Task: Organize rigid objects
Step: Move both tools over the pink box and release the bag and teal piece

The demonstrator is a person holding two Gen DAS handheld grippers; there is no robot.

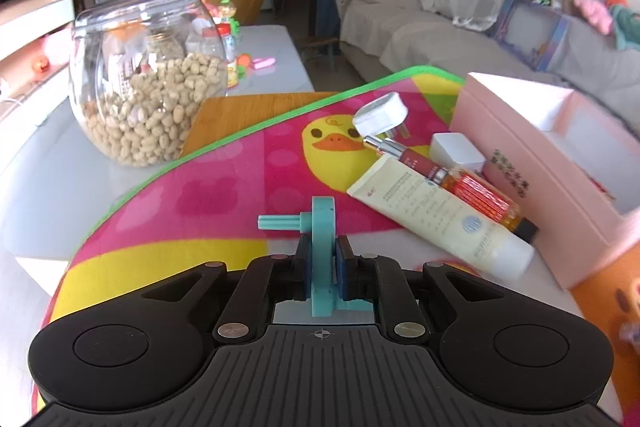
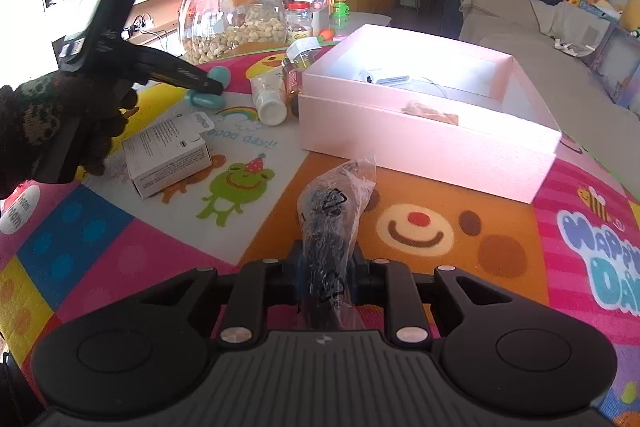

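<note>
Cartoon mat (image 2: 440, 227), left gripper (image 1: 322, 259) clamping teal part (image 1: 320, 227), angled down

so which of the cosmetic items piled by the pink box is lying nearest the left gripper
The cream-coloured tube with printed text. It lies at the front of the pile, closer to the left gripper than the red-orange bottle and white jar behind it.

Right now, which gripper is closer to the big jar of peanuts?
Left. The left gripper, clamping a teal part, sits just in front of the peanut jar. The right gripper is farther back, over the mat's bear.

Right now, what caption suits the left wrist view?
Left gripper clamps a teal plastic part above a colourful cartoon play mat.
</note>
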